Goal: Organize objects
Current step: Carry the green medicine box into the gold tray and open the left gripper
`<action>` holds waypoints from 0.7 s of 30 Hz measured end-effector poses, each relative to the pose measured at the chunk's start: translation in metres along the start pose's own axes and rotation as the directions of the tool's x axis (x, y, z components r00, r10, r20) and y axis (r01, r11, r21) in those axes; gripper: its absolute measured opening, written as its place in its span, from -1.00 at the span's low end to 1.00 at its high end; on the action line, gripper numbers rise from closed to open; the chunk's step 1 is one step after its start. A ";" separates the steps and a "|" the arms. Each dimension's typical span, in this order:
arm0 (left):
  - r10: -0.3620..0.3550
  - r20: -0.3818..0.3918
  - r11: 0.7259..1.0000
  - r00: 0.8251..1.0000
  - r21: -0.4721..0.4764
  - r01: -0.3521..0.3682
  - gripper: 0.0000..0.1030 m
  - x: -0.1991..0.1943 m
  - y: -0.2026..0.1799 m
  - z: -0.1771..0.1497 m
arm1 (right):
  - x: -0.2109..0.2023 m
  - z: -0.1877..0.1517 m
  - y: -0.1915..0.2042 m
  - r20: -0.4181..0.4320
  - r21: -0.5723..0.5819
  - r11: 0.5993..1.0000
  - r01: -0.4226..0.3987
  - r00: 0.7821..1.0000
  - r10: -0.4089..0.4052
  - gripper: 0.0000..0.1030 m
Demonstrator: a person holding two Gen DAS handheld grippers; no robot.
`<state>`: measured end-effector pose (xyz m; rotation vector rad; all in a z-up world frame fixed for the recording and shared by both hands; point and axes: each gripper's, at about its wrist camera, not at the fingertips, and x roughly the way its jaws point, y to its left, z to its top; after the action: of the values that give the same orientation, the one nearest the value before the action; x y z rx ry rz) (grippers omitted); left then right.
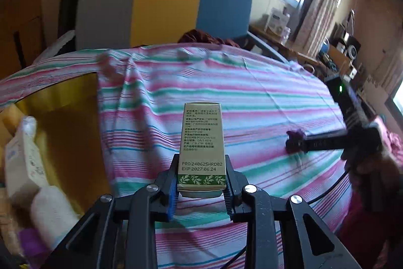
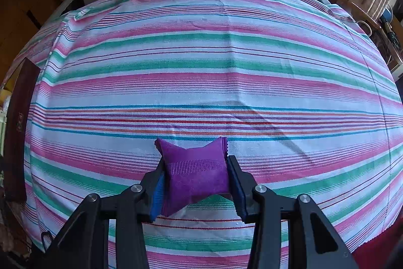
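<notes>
Two items are held above the striped tablecloth [image 2: 201, 54]. A green carton [image 1: 202, 148] is pinched upright at its lower end by the left gripper [image 1: 200, 187], while a purple sachet [image 2: 195, 175] is squeezed at its waist between the right gripper [image 2: 196, 184] fingers.

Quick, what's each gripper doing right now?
Left gripper: closed on the green box.
Right gripper: closed on the purple packet.

Striped cloth [image 2: 201, 62], pink, green and white bands, creased, covers the whole surface; gold-lined open box [image 1: 65, 122] rests on its left part, dark flat box [image 2: 19, 132] at left edge.
</notes>
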<state>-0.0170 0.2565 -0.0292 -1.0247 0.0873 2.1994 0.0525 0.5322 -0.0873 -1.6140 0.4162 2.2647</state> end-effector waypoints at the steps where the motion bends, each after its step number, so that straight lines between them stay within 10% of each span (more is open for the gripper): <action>1: 0.000 0.009 1.000 1.000 -0.023 0.001 -0.42 -0.006 0.008 0.003 | 0.000 0.000 -0.001 0.001 0.002 1.000 0.003 1.000 -0.003 -0.14; 21: 0.241 -0.046 0.909 0.970 -0.339 -0.242 -0.42 -0.027 0.188 0.052 | 0.001 0.004 0.018 0.031 -0.012 1.000 0.006 1.000 -0.005 -0.15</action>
<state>-0.1552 0.1162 -0.0159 -1.2636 -0.1847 2.4966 0.0411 0.5183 -0.0860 -1.5819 0.3908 2.2894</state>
